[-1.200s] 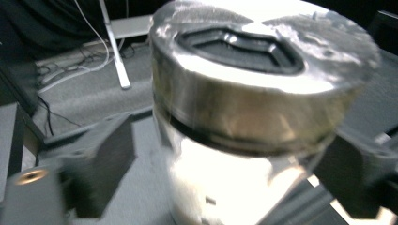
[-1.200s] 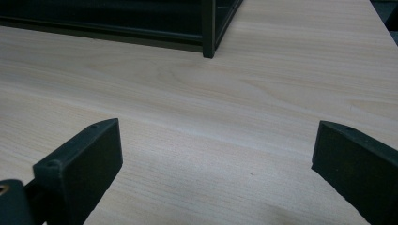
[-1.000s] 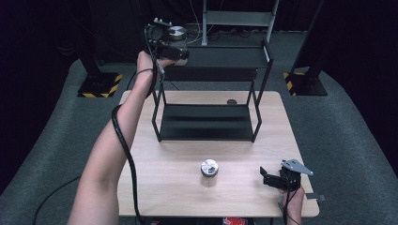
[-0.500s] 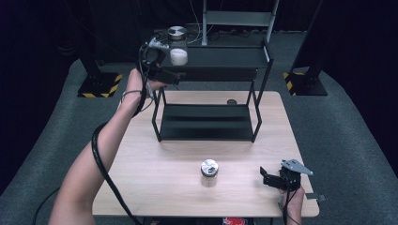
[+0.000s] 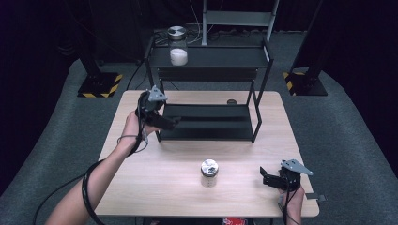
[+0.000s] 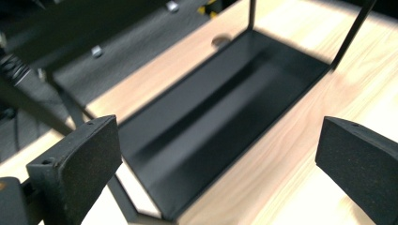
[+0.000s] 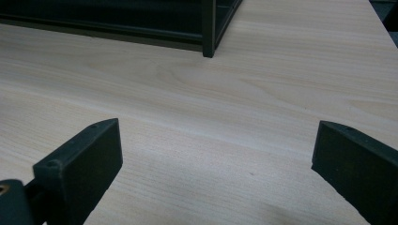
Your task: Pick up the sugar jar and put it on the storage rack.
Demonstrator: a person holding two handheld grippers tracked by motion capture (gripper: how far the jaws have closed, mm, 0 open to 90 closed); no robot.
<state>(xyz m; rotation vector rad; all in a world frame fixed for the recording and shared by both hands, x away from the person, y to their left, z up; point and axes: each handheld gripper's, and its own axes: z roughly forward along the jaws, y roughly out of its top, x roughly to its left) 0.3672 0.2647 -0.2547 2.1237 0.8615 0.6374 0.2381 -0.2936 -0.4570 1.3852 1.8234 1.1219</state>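
Pale wood grain runs across the table [image 5: 155,187] under both of your tools. Your left hand-held gripper [image 5: 164,121] hovers at the left front corner of the black rack [image 5: 209,124], its jaws spread wide with nothing between them. In the left gripper view you look past the foam pads [image 6: 80,164] onto the rack's lower tray [image 6: 220,112], dark and bare, with a small round mark [image 6: 219,41] on the wood beyond its far edge. The picture there is a little blurred.

The jar with white powder [image 5: 178,46] stands upright on the rack's top shelf [image 5: 220,57], near its left end, steel lid up and well apart from your left hand-held gripper. A second jar [image 5: 209,172], also steel-lidded, stands upright on the table in front of the rack, about midway between your two hands.

Your right hand-held gripper [image 5: 268,177] sits low at the front right corner of the table, jaws wide and holding nothing, pointing towards the second jar but clear of it. In the right gripper view one rack leg [image 7: 208,28] meets the wood ahead.
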